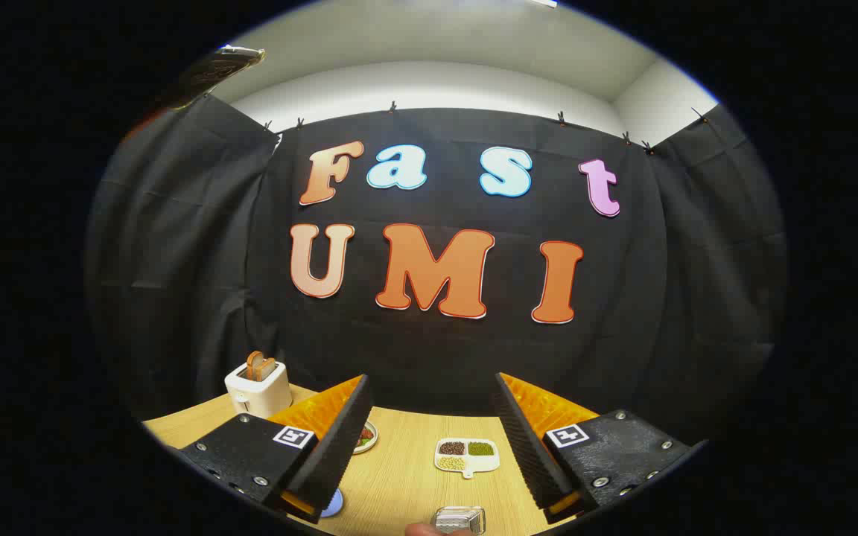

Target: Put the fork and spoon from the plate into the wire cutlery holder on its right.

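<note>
Even overhead light, fisheye-warped edges

The gripper has two black fingers with ribbed inner pads and orange backing behind them. Each black mount carries silver screws and a small square black-and-white marker. The fingers stand wide apart.

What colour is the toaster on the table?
Cream-white toaster, seen in the gripper view, beyond the open gripper.
</note>
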The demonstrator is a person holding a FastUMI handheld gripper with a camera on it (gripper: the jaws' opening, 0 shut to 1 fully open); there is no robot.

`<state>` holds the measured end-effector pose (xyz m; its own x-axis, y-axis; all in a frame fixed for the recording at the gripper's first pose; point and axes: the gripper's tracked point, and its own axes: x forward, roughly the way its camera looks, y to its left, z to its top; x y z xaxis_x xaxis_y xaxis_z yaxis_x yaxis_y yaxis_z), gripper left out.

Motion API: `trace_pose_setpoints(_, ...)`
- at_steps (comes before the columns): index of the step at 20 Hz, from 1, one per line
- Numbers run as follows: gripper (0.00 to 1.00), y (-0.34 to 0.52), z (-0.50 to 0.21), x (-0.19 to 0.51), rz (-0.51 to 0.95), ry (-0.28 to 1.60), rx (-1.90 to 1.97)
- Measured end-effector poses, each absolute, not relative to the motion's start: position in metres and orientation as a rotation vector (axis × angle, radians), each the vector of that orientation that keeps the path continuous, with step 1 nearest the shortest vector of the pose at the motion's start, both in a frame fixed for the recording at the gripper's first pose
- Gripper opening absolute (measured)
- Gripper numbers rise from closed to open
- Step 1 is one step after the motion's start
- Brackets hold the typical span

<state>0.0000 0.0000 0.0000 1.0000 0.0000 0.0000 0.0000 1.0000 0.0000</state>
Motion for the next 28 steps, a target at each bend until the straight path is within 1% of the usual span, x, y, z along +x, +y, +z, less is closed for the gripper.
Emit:
trace_pose_setpoints(9, 0.97, 0.004, -0.001, -0.001, 0.045, 0.002, 0.01)
trace_pose_setpoints(24, 0.98, 0.018, -0.023, -0.024, 0.249, 0.049, 0.031)
trace_pose_setpoints(28, 0.97, 0.027, -0.028, -0.026, 0.271, 0.062, 0.035)
